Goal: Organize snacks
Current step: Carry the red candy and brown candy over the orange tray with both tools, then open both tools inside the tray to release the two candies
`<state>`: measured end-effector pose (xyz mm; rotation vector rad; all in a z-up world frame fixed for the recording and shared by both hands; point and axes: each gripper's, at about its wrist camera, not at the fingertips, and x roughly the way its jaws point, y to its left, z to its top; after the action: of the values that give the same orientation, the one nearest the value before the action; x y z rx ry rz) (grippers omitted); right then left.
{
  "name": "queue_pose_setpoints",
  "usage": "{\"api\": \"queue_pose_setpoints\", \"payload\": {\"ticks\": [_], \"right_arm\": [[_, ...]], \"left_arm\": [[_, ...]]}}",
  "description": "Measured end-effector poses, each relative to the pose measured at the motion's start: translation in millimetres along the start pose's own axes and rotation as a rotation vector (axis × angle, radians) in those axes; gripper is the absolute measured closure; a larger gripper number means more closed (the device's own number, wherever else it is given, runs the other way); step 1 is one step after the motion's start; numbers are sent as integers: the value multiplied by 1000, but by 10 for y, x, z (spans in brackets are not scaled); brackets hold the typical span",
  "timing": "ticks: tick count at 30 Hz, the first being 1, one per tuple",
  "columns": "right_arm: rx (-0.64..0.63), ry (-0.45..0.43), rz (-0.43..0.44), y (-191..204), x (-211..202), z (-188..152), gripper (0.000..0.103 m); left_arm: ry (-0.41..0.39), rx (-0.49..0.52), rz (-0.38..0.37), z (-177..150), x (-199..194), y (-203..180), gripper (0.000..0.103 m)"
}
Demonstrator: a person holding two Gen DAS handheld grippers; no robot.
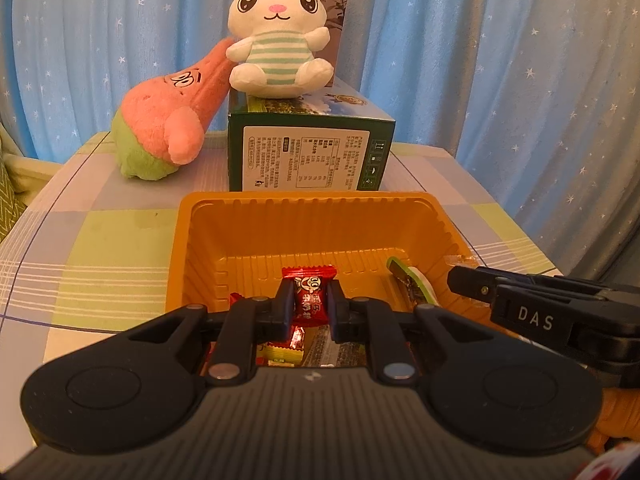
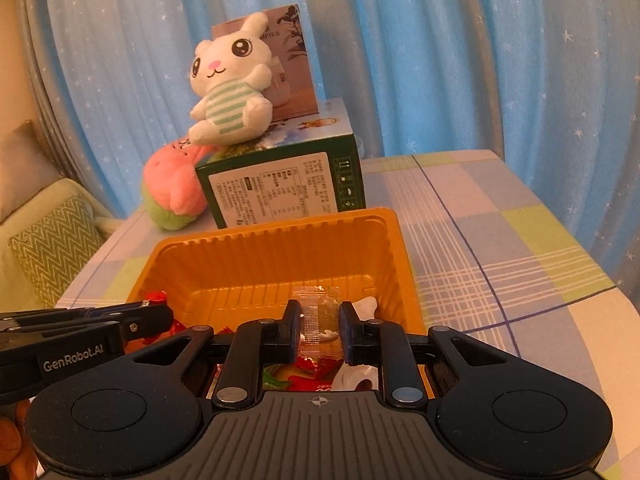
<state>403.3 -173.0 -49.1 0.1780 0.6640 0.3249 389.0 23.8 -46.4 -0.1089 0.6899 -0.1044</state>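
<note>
While the table (image 1: 100, 240) carries everything, the orange tray (image 1: 312, 208) lies just ahead of and under both tongs, probably as the place where snacks are gathered. Behind it stands a green box (image 1: 308, 152) with a toy (image 1: 276, 36) on top. Left tongs (image 1: 310, 300) are clamped on a red candy (image 1: 310, 294), right tongs (image 2: 320, 326) on a clear candy (image 2: 320, 316), both above the tray floor, seemingly for dropping in.

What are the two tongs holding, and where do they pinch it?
Left tongs pinch the red wrapped candy by its sides. Right tongs pinch the clear wrapped candy by its sides.
</note>
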Motion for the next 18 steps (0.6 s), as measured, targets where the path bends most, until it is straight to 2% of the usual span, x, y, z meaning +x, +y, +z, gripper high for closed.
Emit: {"api": "queue_pose_setpoints", "payload": {"ticks": [18], "right_arm": [[9,9,9,-16,42,-12,83]], "left_arm": [[12,-16,3,-24,78,69,88]]}}
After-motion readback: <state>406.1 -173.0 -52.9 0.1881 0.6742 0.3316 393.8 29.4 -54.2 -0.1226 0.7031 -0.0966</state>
